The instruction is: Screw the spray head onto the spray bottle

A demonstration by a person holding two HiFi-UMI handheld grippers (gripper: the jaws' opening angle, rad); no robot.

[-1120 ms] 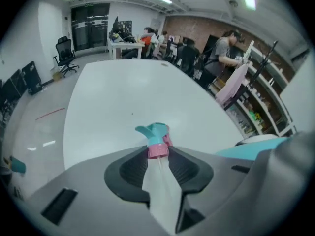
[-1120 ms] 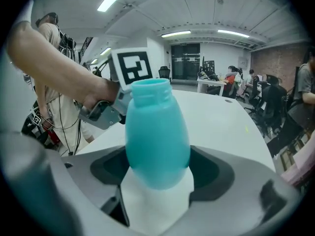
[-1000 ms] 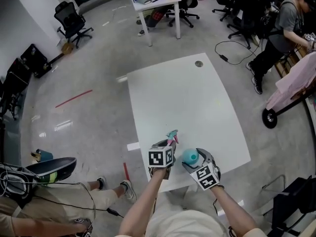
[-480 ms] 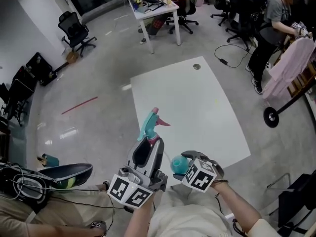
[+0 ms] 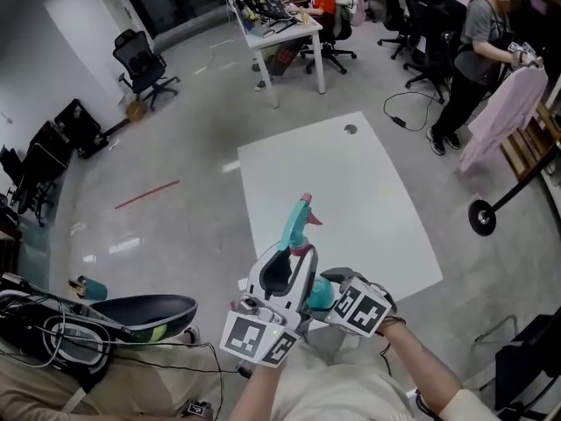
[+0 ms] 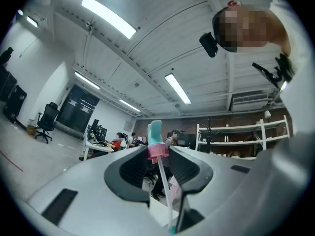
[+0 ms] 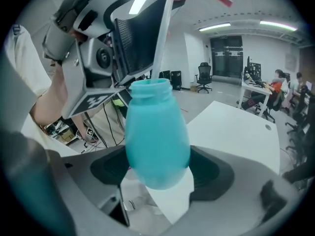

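Two grippers: both clamped on a part, held close together above the near edge of the white table [image 5: 351, 191].
Left gripper [image 5: 287, 260] [image 6: 158, 157]: jaws closed on the spray head [image 5: 296, 224] [image 6: 154, 140] at its pink collar, with the marker cube at the near end.
Right gripper [image 5: 326, 295] [image 7: 157, 168]: jaws pressed on the round lower body of the spray bottle [image 5: 319, 293] [image 7: 157, 136], just right of the left gripper.
Spray head axis: long axis runs near to far in the head view, teal top farthest, pink trigger poking right.
Dip tube [image 6: 165, 191] [image 7: 160, 38]: runs back between the left jaws and slants down to the bottle's mouth; whether its end is inside cannot be told.
Bottle axis: base between the right jaws, open neck pointing up toward the left gripper.
Bottle contents: teal wall is opaque, so the fill cannot be told.
Table edges: near edge lies under the grippers; the top stretches far and right to a cable hole [image 5: 351, 130] by its far edge.
Open room: grey floor [image 5: 175, 226] spreads left of the table; office chairs [image 5: 145, 60] and a desk [image 5: 280, 26] stand well apart at the far side.
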